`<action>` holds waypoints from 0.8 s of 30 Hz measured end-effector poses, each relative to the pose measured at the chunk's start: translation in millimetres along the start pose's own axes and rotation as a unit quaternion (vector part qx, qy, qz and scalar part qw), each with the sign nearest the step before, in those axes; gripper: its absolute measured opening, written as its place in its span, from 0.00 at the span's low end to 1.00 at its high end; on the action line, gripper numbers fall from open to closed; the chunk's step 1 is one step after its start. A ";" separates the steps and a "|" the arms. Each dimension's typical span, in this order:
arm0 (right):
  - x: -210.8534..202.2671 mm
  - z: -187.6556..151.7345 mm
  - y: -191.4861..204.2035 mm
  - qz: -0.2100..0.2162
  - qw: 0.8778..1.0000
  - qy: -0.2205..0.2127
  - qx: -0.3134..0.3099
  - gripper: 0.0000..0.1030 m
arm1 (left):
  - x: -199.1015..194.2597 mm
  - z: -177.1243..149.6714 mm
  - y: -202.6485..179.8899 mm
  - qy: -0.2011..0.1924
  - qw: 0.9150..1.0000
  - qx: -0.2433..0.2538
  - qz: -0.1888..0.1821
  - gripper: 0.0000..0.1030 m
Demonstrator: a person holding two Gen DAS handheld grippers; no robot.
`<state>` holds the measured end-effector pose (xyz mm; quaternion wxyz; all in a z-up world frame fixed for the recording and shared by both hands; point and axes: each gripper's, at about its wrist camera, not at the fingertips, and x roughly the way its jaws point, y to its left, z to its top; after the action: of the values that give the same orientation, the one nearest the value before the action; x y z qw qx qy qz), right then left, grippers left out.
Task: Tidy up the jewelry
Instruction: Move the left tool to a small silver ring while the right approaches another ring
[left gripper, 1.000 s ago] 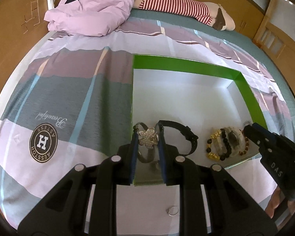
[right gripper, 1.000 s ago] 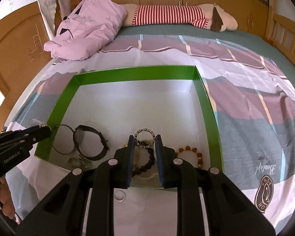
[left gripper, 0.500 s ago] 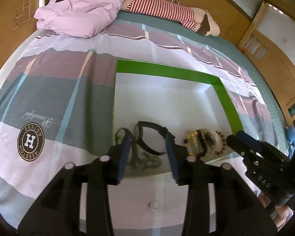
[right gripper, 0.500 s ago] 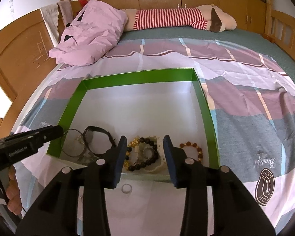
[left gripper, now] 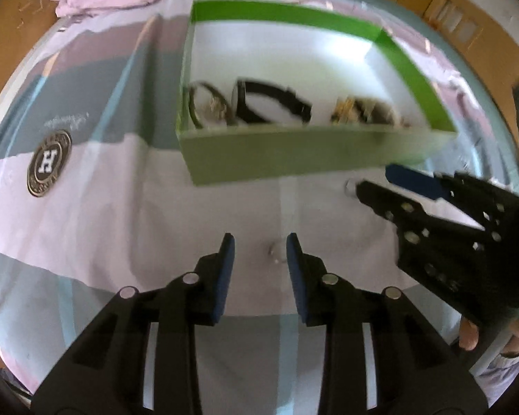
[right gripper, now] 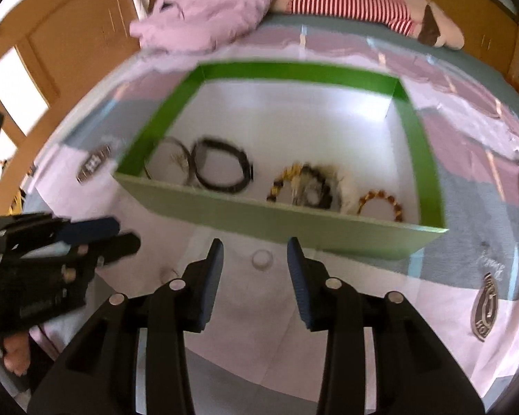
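A green box (left gripper: 294, 162) with a white floor lies on the bed and holds a thin bangle (left gripper: 204, 103), a black band (left gripper: 276, 100) and beaded bracelets (left gripper: 363, 114). My left gripper (left gripper: 259, 245) hangs over the sheet in front of the box. Its jaws are closing, and a small ring (left gripper: 275, 252) lies loose between them. My right gripper (right gripper: 256, 247) is open around another small ring (right gripper: 262, 259), not touching it. Each gripper shows in the other view: the right gripper (left gripper: 373, 181) and the left gripper (right gripper: 126, 233). An amber bracelet (right gripper: 380, 202) sits at the box's right end (right gripper: 294, 221).
A pink quilt (right gripper: 207, 10) and a striped plush toy (right gripper: 349, 3) lie at the head of the bed. Wooden panels (right gripper: 69, 45) surround it. The sheet bears a round logo (left gripper: 48, 162). A person's fingers (right gripper: 15, 356) hold the left gripper.
Both grippers let go of the jewelry they held over the box, opened, and drew back and down to the sheet in front of it, each now around a small ring.
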<state>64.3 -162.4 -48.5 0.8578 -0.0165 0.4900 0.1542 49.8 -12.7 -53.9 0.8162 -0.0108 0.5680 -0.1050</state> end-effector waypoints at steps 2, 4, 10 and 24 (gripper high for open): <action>18.9 -1.7 2.9 -0.012 1.000 0.021 -0.008 0.38 | 5.5 -0.8 -1.6 0.004 1.000 0.004 0.003 0.30; 32.7 -2.8 6.3 -0.029 0.999 0.034 -0.019 0.38 | 7.4 -2.2 -4.0 0.004 1.000 0.009 0.005 0.31; 54.6 -6.1 7.2 -0.049 0.997 0.051 -0.026 0.29 | 13.4 -5.2 -14.0 0.005 0.999 0.032 0.008 0.37; 31.2 -27.8 -9.2 -0.048 0.996 0.073 -0.028 0.33 | 31.1 -15.7 -32.7 -0.001 0.997 0.074 0.029 0.40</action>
<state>58.4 -168.4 -90.4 0.8256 -0.0746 0.5451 0.1251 40.3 -48.8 -83.8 0.8181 0.0661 0.5576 -0.1237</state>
